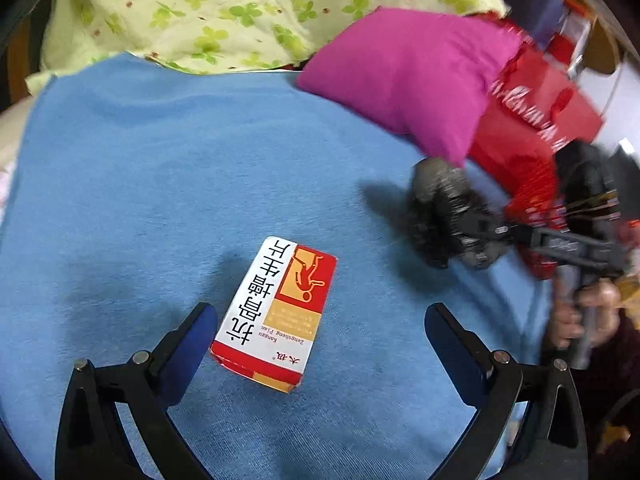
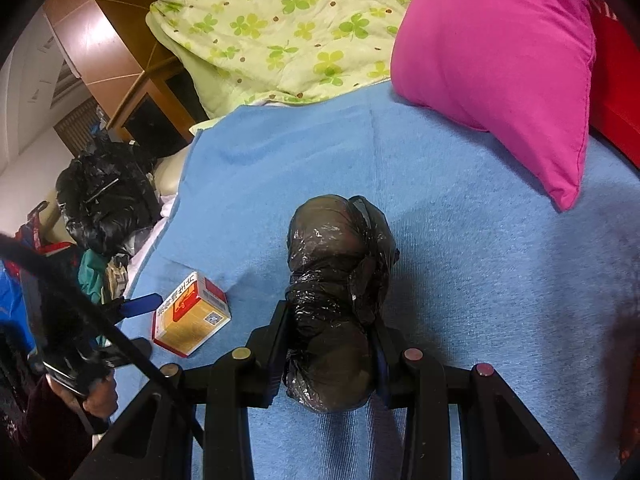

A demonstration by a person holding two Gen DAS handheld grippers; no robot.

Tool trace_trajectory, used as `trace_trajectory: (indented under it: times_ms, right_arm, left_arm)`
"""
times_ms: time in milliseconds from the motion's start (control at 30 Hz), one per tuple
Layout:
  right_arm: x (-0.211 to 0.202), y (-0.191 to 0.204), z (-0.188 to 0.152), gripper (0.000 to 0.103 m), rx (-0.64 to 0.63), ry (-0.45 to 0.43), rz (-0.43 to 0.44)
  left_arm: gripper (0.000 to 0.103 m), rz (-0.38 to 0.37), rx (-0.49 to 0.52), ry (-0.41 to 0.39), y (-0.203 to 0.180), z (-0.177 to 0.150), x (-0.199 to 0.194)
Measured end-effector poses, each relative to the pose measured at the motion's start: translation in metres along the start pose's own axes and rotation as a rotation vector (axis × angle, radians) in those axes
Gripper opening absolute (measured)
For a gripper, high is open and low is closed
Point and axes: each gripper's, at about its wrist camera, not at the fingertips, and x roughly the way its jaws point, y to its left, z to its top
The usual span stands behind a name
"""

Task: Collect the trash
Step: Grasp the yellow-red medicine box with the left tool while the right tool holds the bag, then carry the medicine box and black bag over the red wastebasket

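Left wrist view looks down on a bed covered by a blue towel (image 1: 160,184), and right between the spread fingers of the left gripper (image 1: 320,340) lies a small red, white and orange medicine box (image 1: 276,312), flat on the towel with its printed face up. The box sits nearer the left finger, almost against its blue pad, and the gripper touches nothing else. Off to the right, somewhat blurred, the right gripper (image 1: 444,220) reaches in with a dark bundle of plastic at its tip, and the person's hand (image 1: 580,316) grips its handle. Only this view shows a red bag (image 1: 532,120) with white lettering behind the pink pillow (image 1: 408,76); I cannot tell what is in it. A green clover-print quilt (image 1: 224,12) is bunched along the far edge.

Right wrist view gives the close look the other lacks: the right gripper (image 2: 330,340) is pinching a black plastic bag (image 2: 340,280) wadded and twisted into a tight roll, fingers pressed against both its sides, the roll poking forward over the towel (image 2: 480,280). Whether anything is wrapped inside cannot be seen. The medicine box (image 2: 192,316) lies to the left, near the towel's edge, with one blue pad of the left gripper (image 2: 138,306) just beside it. Beyond the bed's edge, seen only here, a full crumpled black trash bag (image 2: 104,192) sits among clutter, with wooden furniture (image 2: 108,36) behind. The pillow (image 2: 500,60) and quilt (image 2: 288,28) fill the top.
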Motion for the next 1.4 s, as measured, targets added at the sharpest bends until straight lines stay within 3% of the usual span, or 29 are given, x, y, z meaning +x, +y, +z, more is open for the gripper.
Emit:
trace_trajectory:
  times_ms: [67,200,500,967,1400]
  right_arm:
    - [-0.005,0.001,0.000,0.038,-0.006,-0.010,0.000]
    - [-0.018,-0.001,0.000,0.038,-0.020,-0.042,0.002]
    - [-0.065,-0.014,0.000,0.038,-0.025,-0.155,-0.004]
    - [-0.187,-0.035,-0.011,0.038,-0.016,-0.431,0.015]
    - [-0.239,-0.070,-0.012,0.038,0.058,-0.541,0.003]
  left_arm:
    - [0.097,0.079,0.007,0.013,-0.005,-0.001,0.008]
    - [0.054,0.144,-0.033,0.079,-0.001,-0.002,0.025]
    - [0.052,0.239,-0.055,-0.016,-0.031,0.008,0.005]
    - [0.052,0.457,0.118,-0.292,-0.181,0.031,-0.060]
    - [0.052,0.510,0.178,-0.383,-0.267,0.055,-0.072]
